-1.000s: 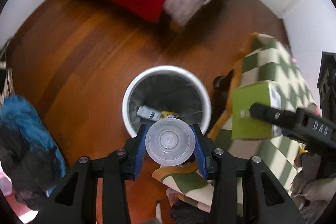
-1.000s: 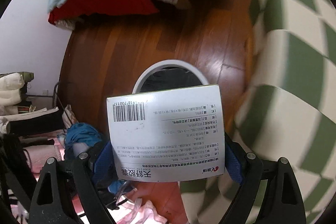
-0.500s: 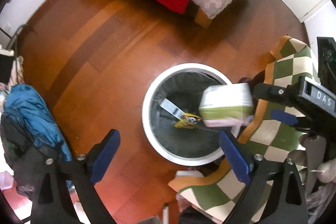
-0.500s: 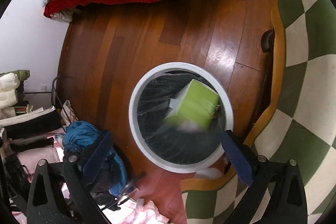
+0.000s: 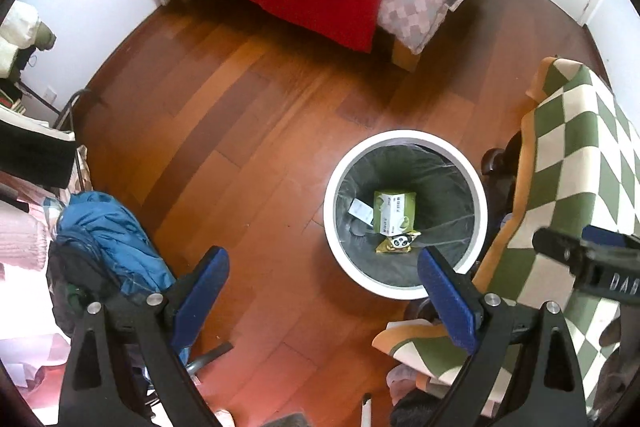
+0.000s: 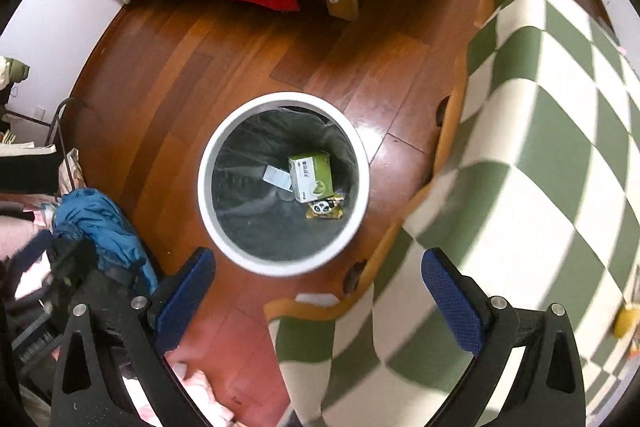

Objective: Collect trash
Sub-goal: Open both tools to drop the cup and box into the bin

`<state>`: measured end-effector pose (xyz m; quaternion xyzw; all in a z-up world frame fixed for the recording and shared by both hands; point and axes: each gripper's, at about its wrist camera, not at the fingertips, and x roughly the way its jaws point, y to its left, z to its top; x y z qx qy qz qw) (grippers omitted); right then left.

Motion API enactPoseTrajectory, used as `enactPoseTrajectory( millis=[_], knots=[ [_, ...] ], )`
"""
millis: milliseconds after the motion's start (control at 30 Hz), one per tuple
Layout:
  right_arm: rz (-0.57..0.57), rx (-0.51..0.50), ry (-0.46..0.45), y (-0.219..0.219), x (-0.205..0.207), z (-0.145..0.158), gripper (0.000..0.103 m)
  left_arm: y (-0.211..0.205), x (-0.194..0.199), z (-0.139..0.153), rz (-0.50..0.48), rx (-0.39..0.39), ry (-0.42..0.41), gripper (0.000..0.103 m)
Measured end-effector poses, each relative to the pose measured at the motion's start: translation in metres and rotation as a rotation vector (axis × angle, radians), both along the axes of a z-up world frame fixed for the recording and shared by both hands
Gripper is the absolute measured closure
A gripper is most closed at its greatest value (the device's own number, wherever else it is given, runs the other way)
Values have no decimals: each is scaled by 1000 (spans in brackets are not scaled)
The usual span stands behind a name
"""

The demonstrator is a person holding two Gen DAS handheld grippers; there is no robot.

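Your green-and-white box (image 6: 311, 176) lies flat at the bottom of the bin (image 6: 208, 203), by a snack wrapper (image 6: 325, 207). Its print's too small to read. Your left gripper (image 5: 322, 281) and right gripper (image 6: 316, 277) are both spread wide, empty.

Green box (image 6: 312, 177) print too small to read, checkered blanket (image 6: 540, 147) blurred, cut off at edge

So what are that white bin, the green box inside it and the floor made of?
The white bin looks like smooth matte plastic, judging by its even, seamless rim, with a thin, crinkled, glinting film liner inside. The green box seems printed cardboard: flat faces, sharp folded edges, slight sheen. The floor looks like varnished reddish wood planks, with visible seams and glossy reflections.
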<state>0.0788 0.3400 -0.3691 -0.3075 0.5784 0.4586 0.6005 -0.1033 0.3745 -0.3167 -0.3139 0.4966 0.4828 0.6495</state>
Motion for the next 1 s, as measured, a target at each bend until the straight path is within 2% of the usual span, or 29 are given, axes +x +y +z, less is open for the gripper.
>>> enactPoseTrajectory(
  millis=[367,700,1000],
  knots=[
    [-48,107,-8,-71,-21,62,0,-36,-12,51,-45,70,-23,7],
    [-59,264,-32,-134,-36,148,0,-84,-25,113,-65,166,-89,7],
    [-102,430,8,-209,-48,215,0,-136,-33,166,-112,264,-134,7]
  ],
)
